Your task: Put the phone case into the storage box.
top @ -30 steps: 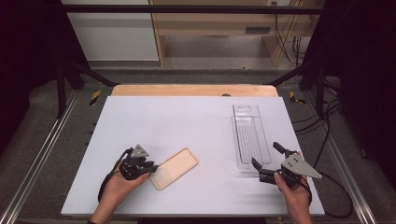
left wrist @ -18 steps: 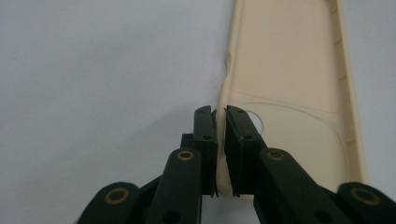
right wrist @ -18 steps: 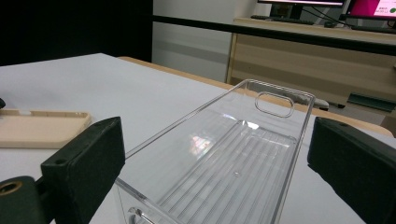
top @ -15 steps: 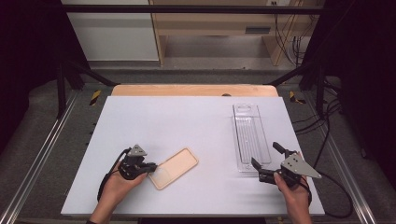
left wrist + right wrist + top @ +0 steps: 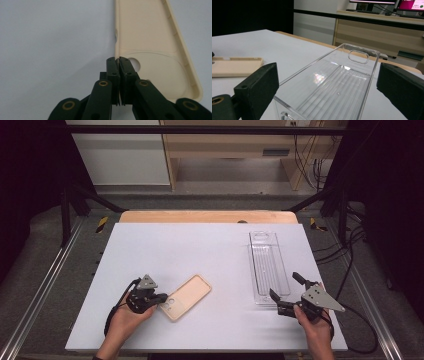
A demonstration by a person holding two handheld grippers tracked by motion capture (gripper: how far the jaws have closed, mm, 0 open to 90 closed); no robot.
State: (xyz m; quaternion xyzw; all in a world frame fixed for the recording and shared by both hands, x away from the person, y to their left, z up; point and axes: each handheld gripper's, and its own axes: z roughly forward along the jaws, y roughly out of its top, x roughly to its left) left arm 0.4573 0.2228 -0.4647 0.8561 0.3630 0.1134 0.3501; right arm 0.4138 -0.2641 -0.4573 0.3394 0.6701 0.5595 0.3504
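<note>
On the white table (image 5: pixel 210 245), the left tongs (image 5: pixel 161 299) are pinching the rim of the beige phone case (image 5: pixel 189 296), their jaws having just been closing. Near the right edge, the right tongs (image 5: pixel 285 292) are standing spread around the near end of the clear tray (image 5: pixel 269 267).

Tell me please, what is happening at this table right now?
A person works at a white table with a claw in each hand. The left claw has just been closing and is now shut on the edge of a beige phone case, which lies flat. The right claw is open at the near end of a clear plastic tray, not gripping it.
</note>
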